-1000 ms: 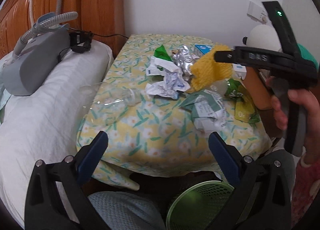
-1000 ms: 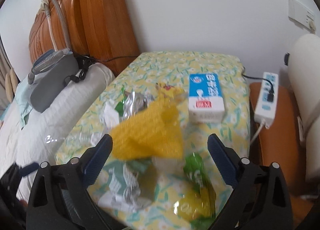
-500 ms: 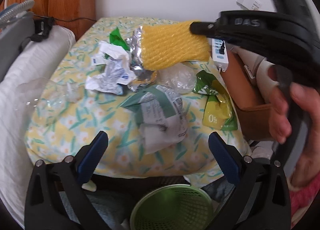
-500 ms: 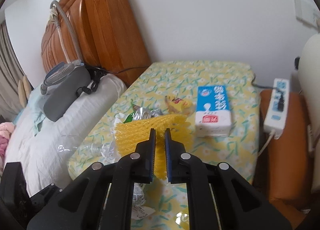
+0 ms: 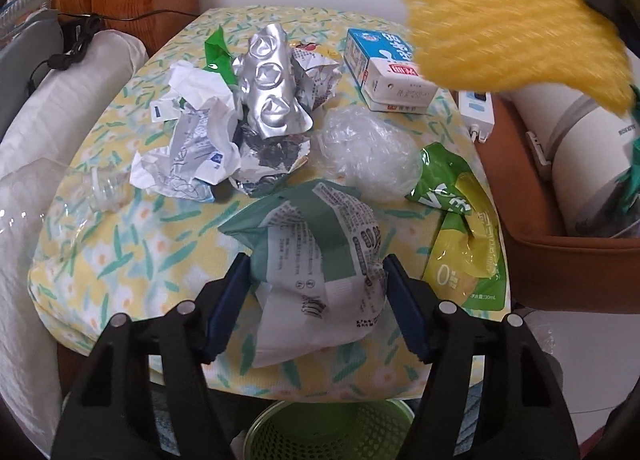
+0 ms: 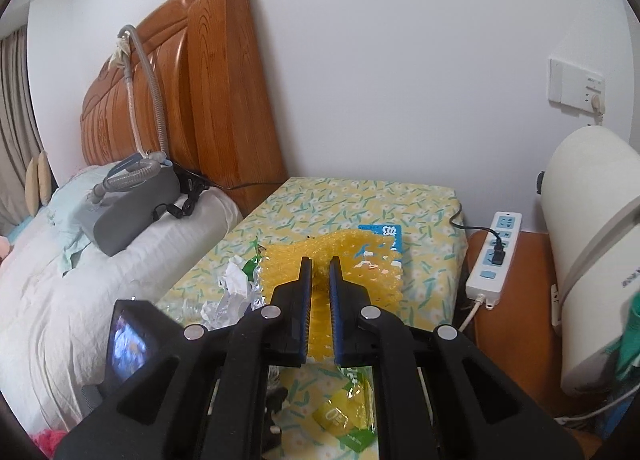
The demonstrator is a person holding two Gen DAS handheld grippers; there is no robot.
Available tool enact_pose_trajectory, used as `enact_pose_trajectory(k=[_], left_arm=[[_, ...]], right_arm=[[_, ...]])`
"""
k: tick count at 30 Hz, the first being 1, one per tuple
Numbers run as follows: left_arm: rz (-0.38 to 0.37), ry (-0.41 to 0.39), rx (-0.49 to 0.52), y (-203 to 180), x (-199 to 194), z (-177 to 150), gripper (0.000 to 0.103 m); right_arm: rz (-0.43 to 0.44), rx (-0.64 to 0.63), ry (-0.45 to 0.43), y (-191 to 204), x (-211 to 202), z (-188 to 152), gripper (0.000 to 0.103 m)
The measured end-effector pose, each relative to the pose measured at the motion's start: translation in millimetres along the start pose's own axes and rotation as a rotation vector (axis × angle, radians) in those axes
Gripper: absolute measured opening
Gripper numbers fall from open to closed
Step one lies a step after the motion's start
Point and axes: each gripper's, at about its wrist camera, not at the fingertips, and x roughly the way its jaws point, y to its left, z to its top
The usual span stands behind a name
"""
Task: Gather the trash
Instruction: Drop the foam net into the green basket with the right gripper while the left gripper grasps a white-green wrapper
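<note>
Left wrist view shows nearly all the trash unpicked on the floral tabletop (image 5: 120, 260): crumpled paper (image 5: 192, 147), foil blister sheet (image 5: 272, 91), clear plastic wad (image 5: 368, 155), milk carton (image 5: 384, 71), green-yellow pouch (image 5: 464, 244). Left gripper (image 5: 316, 288), jaws closing around the white-green wrapper (image 5: 316, 256) at the table's near edge, pads not clearly pressing yet. Right gripper (image 6: 320, 272) clamped on the yellow foam net (image 6: 360, 272), lifted clear above the table. Green basket (image 5: 328, 436) waits below. Legible: "0" and "30mL" on the pouch; carton writing too small.
</note>
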Motion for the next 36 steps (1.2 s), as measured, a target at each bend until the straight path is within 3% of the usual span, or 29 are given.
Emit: enact_pose_trajectory(k=[7,11,16,21,22,23,25,29,31,36], left_arm=[[0.000,-0.059,0.023,11,-31,-12,0.064],[0.017,-0.084,0.046,29,-64,-39,0.064],[0.024,-0.071,0.043,57,-96,-82,0.064],[0.012,-0.031,0.074,65,-109,-124,0.064],[0.005,-0.014,0.088,66,-109,-132,0.064],[0.001,-0.002,0.095,64,-109,-141,0.064],[-0.014,0.026,0.113,63,-108,-156,0.064],[-0.054,0.079,0.148,57,-103,-183,0.064],[-0.071,0.099,0.157,53,-100,-190,0.064],[-0.098,0.140,0.190,39,-89,-197,0.064]], right_arm=[[-0.009,-0.065,0.005,16,-34,-23,0.009],[0.018,-0.090,0.064,24,-53,-54,0.009],[0.107,-0.086,0.256,32,-54,-112,0.009],[0.163,-0.096,0.518,48,-25,-194,0.012],[0.160,-0.096,0.562,52,-19,-210,0.023],[0.157,-0.092,0.589,55,-16,-222,0.049],[0.103,-0.079,0.613,58,-11,-237,0.074],[0.040,-0.057,0.567,59,-17,-235,0.080],[0.003,-0.042,0.527,53,-21,-228,0.092],[-0.060,0.001,0.475,35,-24,-212,0.098]])
